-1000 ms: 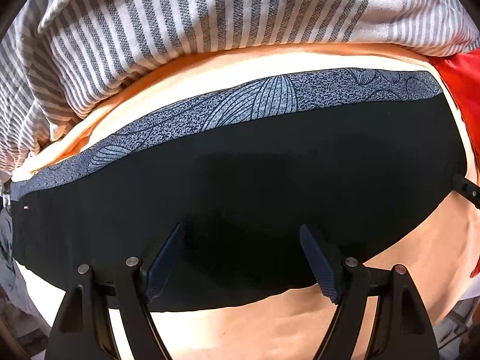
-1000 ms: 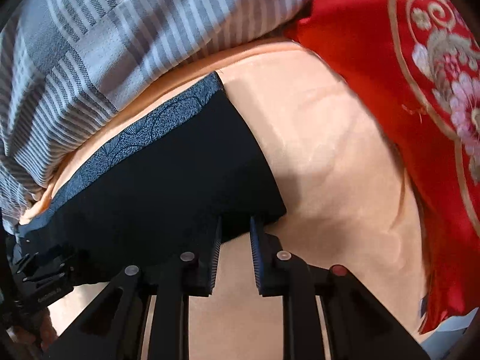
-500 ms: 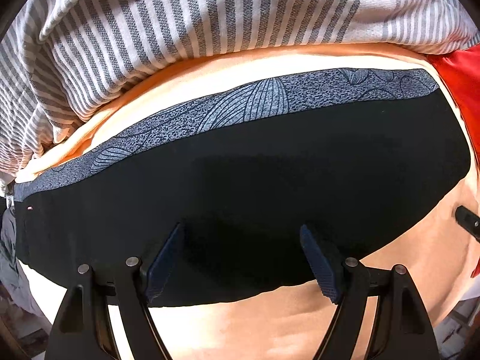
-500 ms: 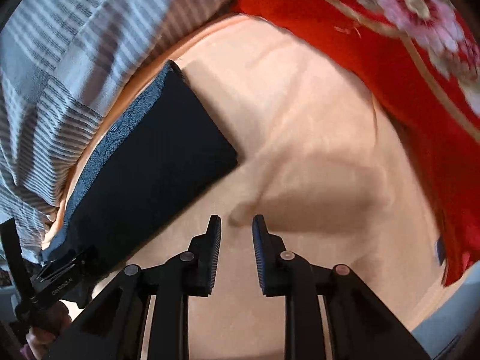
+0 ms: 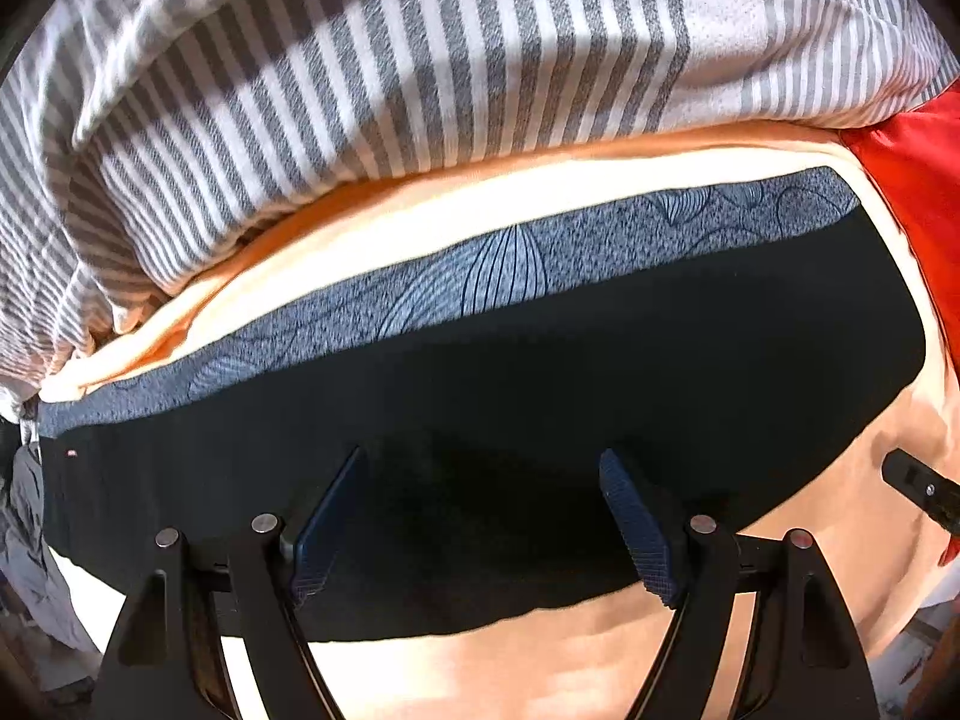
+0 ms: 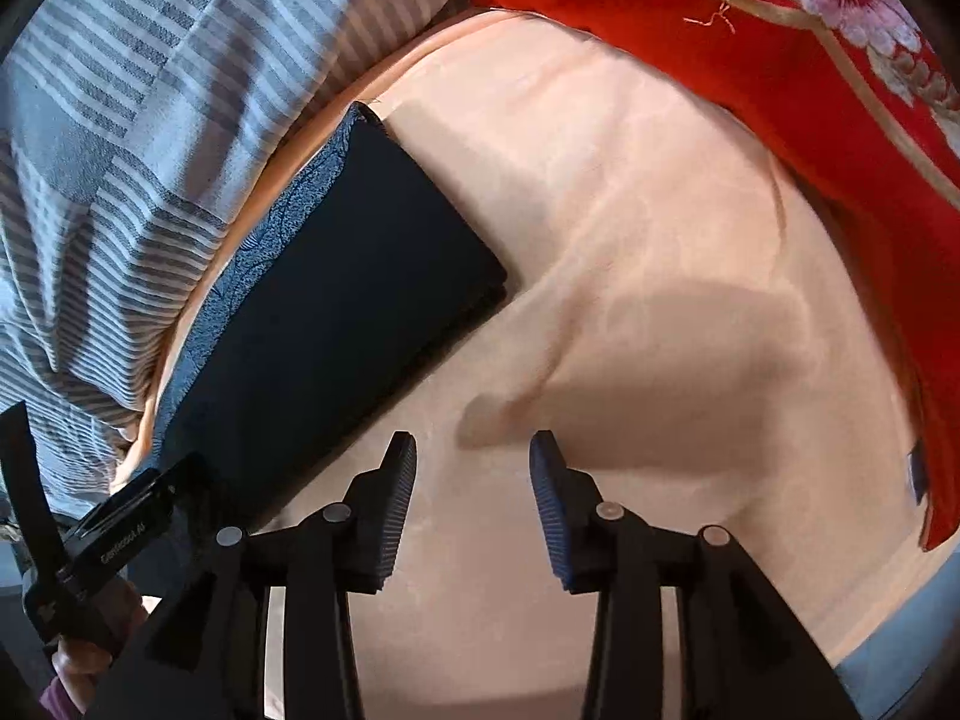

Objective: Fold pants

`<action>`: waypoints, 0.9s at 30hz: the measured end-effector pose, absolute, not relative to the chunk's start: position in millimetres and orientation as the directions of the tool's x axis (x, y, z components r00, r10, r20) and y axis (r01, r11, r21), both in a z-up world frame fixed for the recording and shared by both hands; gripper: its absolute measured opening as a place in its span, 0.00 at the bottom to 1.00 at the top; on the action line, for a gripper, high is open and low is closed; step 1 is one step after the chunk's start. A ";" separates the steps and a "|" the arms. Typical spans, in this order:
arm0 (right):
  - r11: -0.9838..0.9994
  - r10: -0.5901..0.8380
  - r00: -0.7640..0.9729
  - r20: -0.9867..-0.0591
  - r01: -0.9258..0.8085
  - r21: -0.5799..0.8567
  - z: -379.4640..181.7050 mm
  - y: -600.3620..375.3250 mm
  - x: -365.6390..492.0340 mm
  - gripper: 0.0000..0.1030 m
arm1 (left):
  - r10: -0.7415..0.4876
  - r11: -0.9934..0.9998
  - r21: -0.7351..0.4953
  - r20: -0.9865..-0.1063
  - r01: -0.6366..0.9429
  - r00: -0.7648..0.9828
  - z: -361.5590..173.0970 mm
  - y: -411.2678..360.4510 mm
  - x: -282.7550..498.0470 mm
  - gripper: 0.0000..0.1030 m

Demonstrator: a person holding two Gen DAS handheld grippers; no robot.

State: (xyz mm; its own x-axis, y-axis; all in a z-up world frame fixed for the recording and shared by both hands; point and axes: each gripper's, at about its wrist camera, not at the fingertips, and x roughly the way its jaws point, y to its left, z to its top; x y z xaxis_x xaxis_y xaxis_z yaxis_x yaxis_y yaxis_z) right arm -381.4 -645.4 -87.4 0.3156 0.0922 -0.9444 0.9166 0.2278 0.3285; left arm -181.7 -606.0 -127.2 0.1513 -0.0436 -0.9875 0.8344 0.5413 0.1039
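pants (image 5: 540, 396) lay folded into a dark oblong on the peach sheet (image 6: 660, 240), their patterned grey waistband (image 5: 510, 264) along the far edge. the left gripper (image 5: 480, 516) hung over the near edge with its fingers spread wide, the cloth under the gap, nothing gripped. the right gripper (image 6: 474, 480) was over bare sheet, just right of the pants, its fingers partly apart and empty. beyond the fingers lay a striped blanket (image 5: 420, 60) and a red embroidered cloth (image 6: 780, 30).
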 end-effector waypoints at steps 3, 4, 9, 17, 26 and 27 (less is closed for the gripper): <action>0.207 0.099 0.377 -0.921 0.897 0.390 -88.2 -646.7 -379.8 0.44 | -0.045 0.541 0.105 -0.987 0.834 0.153 -127.3 -609.7 -182.3 0.78; 0.204 0.102 0.390 -0.915 0.892 0.403 -88.4 -644.4 -371.9 0.45 | -0.046 0.543 0.105 -0.987 0.833 0.154 -127.6 -610.7 -181.7 0.78; 0.134 0.119 0.505 -0.855 0.845 0.518 -99.1 -647.6 -369.1 0.47 | -0.054 0.556 0.107 -0.985 0.824 0.165 -125.4 -617.0 -176.2 0.78; 0.076 0.085 0.593 -0.800 0.797 0.599 -110.8 -649.6 -373.9 0.49 | -0.020 0.556 0.146 -0.982 0.818 0.189 -135.1 -621.1 -168.3 0.78; 0.001 0.025 0.703 -0.711 0.711 0.703 -128.3 -659.8 -350.2 0.56 | -0.027 0.568 0.142 -0.981 0.811 0.190 -135.9 -620.2 -160.0 0.78; -0.007 0.016 0.715 -0.699 0.699 0.715 -129.5 -661.5 -347.5 0.57 | -0.027 0.571 0.138 -0.982 0.809 0.187 -136.3 -619.7 -158.2 0.78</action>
